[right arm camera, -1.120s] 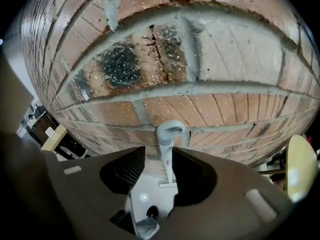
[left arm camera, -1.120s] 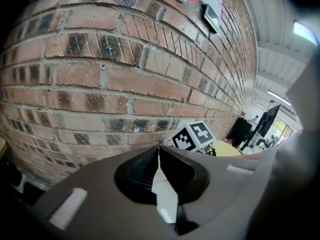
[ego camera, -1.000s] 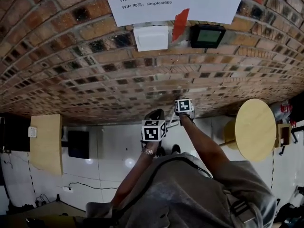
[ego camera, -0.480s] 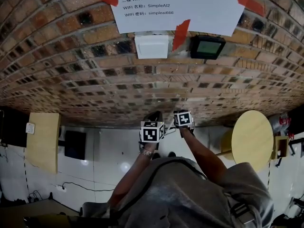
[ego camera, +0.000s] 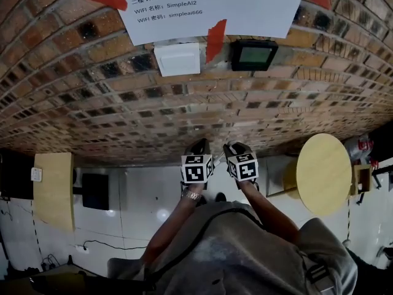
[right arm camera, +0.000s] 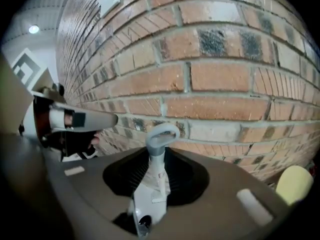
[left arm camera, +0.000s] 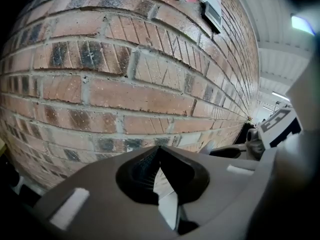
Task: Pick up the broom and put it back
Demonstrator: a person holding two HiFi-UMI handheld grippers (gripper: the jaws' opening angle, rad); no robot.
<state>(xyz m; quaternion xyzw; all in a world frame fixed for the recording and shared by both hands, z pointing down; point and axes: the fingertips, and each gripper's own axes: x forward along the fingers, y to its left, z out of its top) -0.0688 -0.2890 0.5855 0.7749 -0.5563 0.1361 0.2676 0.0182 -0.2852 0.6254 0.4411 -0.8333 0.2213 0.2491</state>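
The red-brown brick wall fills everything ahead. Just before that wall stands the slim white broom handle, its grey hanging loop uppermost, I judge so it can be hooked up there. My right gripper clamps it, jaws half-closed. My left gripper, alongside, is pinched together and empty.

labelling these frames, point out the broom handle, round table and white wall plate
broom handle (right arm camera: 156, 165), right gripper view, shaft below the loop
round table (ego camera: 322, 174), head view, bare wooden top
white wall plate (ego camera: 177, 59), head view, its middle
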